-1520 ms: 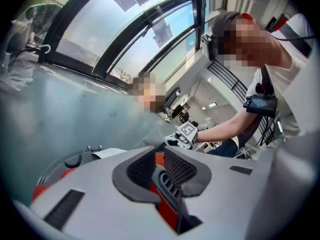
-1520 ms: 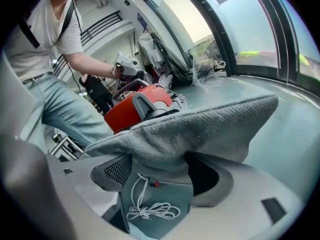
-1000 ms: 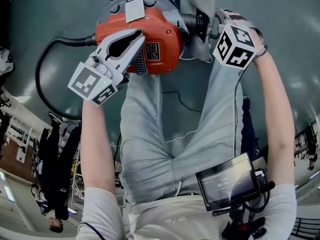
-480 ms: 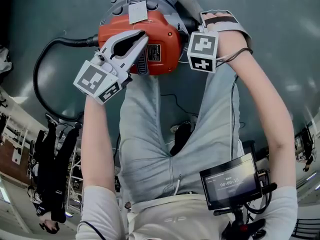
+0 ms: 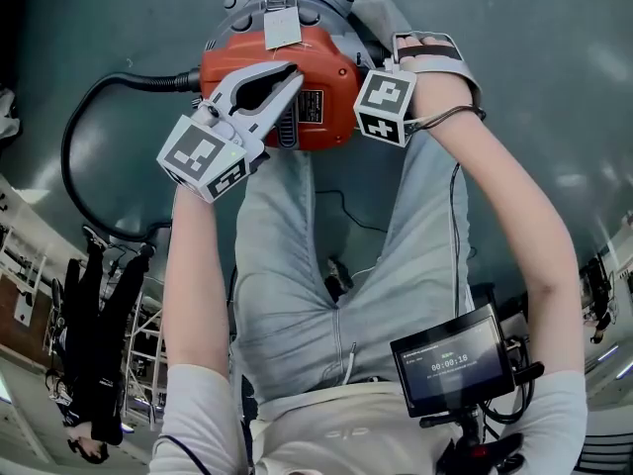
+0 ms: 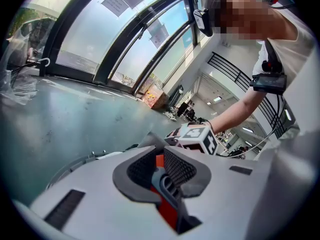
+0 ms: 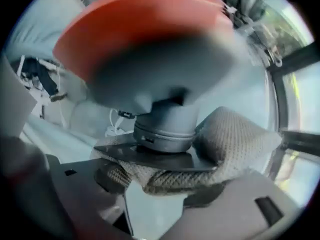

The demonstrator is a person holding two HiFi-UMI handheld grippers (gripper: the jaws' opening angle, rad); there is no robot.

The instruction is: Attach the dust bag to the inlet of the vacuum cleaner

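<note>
Left gripper (image 5: 280, 75) nearly closed, clamps vacuum (image 5: 321, 57). Right gripper (image 7: 155, 181), jaws wide, pinches bag (image 7: 235, 134) at inlet (image 7: 167, 129). Cloth likely soft, light; stiff collar (image 7: 150, 157) looks best hold.

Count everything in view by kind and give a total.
vacuum cleaner: 1
hose: 1
dust bag: 1
grippers: 2, left gripper and right gripper
paper tag: 1
screen: 1
total: 7
</note>
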